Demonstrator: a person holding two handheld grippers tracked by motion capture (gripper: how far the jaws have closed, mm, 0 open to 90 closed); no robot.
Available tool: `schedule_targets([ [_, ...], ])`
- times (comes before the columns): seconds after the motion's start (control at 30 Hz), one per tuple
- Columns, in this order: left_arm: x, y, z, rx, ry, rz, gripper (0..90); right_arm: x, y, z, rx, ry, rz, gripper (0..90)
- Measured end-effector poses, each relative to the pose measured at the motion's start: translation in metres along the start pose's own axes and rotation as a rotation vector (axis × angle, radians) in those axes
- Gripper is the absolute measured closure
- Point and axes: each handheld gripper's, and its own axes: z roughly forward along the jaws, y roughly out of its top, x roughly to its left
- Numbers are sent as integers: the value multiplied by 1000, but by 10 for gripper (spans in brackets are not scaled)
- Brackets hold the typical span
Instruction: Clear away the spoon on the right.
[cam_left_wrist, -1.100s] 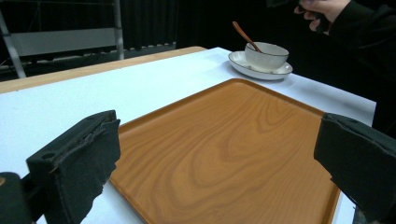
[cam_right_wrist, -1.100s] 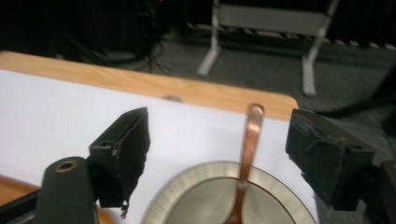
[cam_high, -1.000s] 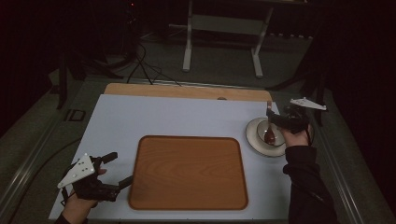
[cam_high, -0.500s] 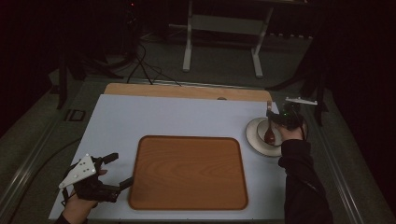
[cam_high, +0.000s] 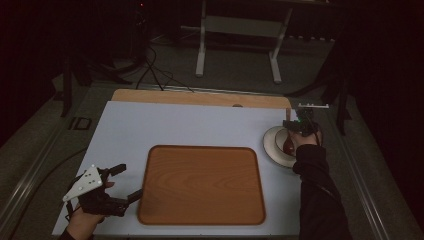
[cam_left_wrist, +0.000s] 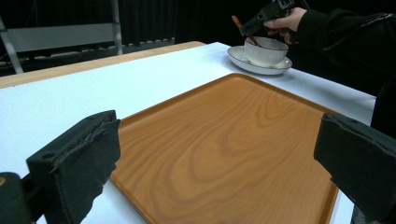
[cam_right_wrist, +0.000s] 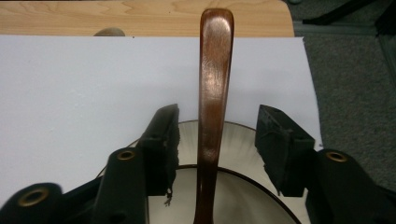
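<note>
While the right gripper (cam_right_wrist: 217, 140) hangs over the bowl (cam_high: 286, 142) at the bench's (cam_high: 200, 125) far right edge, the wooden spoon (cam_right_wrist: 212, 107) stands straight up between its two jaws, its handle running along the middle of the gap and away from the camera. The jaws have just been closing, yet daylight shows on both sides of the handle in the right gripper view, so they are not pressing on it and hold nothing. I judge the grasp turns on this: the handle's long axis lies across the closing direction, centred, so the jaws need only close further. The bowl sits on a saucer (cam_left_wrist: 243, 63), well apart from the wooden tray (cam_high: 200, 185). The left gripper (cam_high: 122, 182) rests at the tray's near left corner, jaws spread wide and empty, much farther from the spoon.
</note>
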Motion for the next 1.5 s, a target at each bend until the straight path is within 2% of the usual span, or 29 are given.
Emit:
schedule_targets([
  [0.3, 0, 0, 0, 0, -1, -1, 15, 5, -1, 5, 18, -14, -14, 652],
  [0.33, 0, 0, 0, -1, -2, -2, 15, 5, -1, 6, 22, -26, -18, 708],
  [0.43, 0, 0, 0, -1, -2, -2, 15, 6, -1, 5, 21, -30, -20, 774],
  [0.77, 0, 0, 0, 1, -1, 0, 15, 4, 3, -8, -22, -35, -19, 785],
  [0.97, 0, 0, 0, 2, 0, 0, 15, 2, 9, -24, -75, -31, -14, 788],
  [1.2, 0, 0, 0, 0, 3, -1, 15, 1, 15, -40, -105, -17, 4, 788],
  [1.5, 0, 0, 0, 2, 4, -2, 15, 7, 24, -66, -149, 1, -9, 788],
])
